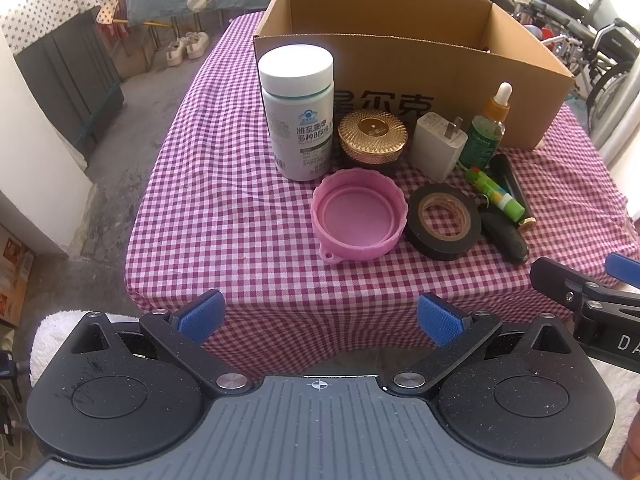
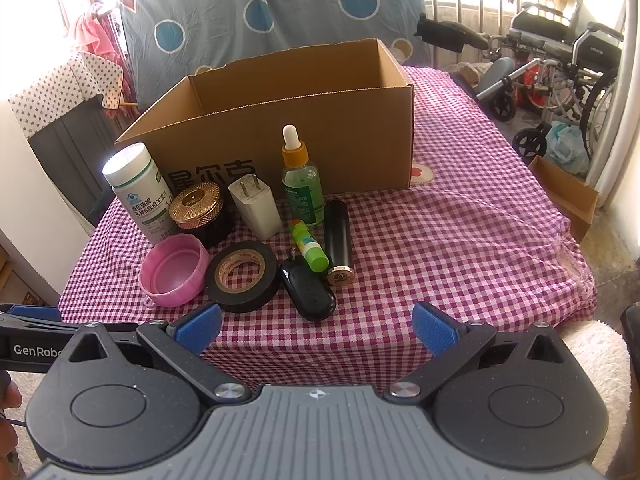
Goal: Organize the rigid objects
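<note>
Two black grippers with ribbed blue pads, left (image 1: 320,318) and right (image 2: 317,328), are gaping empty before a glossy black tape roll (image 2: 242,276), ridged pink plastic lid (image 1: 358,220) and corrugated cardboard box (image 2: 352,132).

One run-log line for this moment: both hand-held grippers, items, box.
left hand-held gripper: open, empty | right hand-held gripper: open, empty | items: grouped on checkered cloth before cardboard box | phase: nothing grasped

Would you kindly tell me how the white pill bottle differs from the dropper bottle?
The white pill bottle is wide, opaque and has a flat white cap; the dropper bottle is slimmer, clear green, with an orange collar and white bulb. Both stand upright before the cardboard box.
</note>
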{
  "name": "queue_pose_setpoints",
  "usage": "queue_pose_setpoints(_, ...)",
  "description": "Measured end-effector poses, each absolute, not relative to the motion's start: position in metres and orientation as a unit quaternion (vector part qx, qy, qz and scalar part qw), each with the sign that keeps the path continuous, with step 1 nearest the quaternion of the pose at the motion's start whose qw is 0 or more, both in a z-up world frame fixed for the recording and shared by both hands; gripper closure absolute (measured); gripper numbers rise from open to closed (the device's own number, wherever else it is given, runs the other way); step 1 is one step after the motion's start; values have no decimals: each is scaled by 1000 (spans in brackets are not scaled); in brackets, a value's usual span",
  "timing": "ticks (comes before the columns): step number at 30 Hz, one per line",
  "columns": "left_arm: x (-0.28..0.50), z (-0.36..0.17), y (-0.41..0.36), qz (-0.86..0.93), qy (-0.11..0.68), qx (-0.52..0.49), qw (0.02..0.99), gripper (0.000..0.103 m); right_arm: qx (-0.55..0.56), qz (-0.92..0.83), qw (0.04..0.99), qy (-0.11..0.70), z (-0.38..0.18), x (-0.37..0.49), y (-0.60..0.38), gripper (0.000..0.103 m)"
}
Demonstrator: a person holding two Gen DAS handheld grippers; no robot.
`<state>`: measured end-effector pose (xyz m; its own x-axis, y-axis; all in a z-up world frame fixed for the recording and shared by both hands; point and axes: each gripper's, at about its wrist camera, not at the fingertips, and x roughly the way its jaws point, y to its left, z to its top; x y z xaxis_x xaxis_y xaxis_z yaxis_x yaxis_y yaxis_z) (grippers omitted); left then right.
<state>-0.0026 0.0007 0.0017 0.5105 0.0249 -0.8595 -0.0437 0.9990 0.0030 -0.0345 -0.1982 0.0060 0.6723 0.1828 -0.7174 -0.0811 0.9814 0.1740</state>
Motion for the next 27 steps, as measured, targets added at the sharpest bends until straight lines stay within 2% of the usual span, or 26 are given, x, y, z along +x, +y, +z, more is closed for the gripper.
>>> queue_pose_setpoints(27,2,-1,2,19,498,-8,867,0,69,69,912,398,4,-29,-199,0)
